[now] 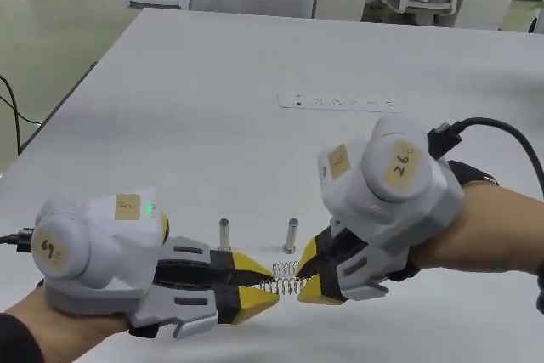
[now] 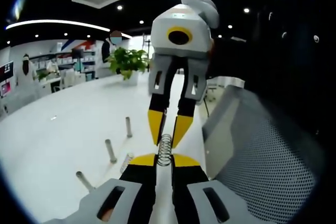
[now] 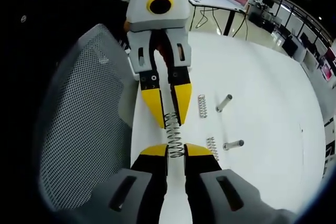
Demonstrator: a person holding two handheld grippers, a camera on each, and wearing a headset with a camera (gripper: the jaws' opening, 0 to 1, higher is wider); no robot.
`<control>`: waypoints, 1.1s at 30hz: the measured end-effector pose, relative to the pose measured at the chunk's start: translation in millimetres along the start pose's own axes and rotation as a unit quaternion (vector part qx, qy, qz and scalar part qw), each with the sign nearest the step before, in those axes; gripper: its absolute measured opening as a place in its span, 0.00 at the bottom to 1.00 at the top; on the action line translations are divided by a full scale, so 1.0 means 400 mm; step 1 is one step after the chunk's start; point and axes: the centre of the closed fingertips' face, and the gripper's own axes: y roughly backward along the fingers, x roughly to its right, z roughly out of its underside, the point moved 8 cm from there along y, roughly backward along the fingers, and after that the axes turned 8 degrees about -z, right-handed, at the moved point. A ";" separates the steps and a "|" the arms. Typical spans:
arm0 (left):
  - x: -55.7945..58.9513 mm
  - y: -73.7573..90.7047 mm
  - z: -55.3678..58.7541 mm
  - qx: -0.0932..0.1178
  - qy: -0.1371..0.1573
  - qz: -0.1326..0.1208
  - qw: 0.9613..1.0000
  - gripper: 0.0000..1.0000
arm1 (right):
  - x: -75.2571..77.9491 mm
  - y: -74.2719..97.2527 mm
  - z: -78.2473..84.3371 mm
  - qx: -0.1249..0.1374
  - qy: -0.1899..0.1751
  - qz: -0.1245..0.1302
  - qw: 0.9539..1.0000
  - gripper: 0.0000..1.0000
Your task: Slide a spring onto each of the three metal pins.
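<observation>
Held spring (image 1: 286,278): one, nearest the person, long axis level, running side to side between the facing tongs. Left gripper (image 1: 259,288) is pinched on one end and right gripper (image 1: 304,284) on the other. Loose springs (image 3: 202,106) (image 3: 212,148): two, flat on the table (image 1: 255,125) just beyond. Metal pins (image 2: 128,127) (image 2: 110,150) (image 2: 84,180): three, upright, bare, beyond the held spring. The spring lies crosswise to the pins and probably needs tipping upright; each gripper has a pin close behind its tips.

The head view looks down on the counter (image 1: 255,125). The two gripper views face each other up close, sharing a spring (image 2: 165,149) at 6 o'clock.
</observation>
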 end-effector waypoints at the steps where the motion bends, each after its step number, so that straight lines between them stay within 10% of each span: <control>1: 0.000 0.000 0.000 0.000 0.000 0.000 1.000 0.02 | 0.000 0.000 0.001 0.002 -0.002 -0.001 1.000 0.09; 33: 0.002 0.003 -0.009 0.013 0.010 0.001 1.000 0.02 | -0.009 0.026 -0.009 0.029 -0.015 0.003 0.999 0.08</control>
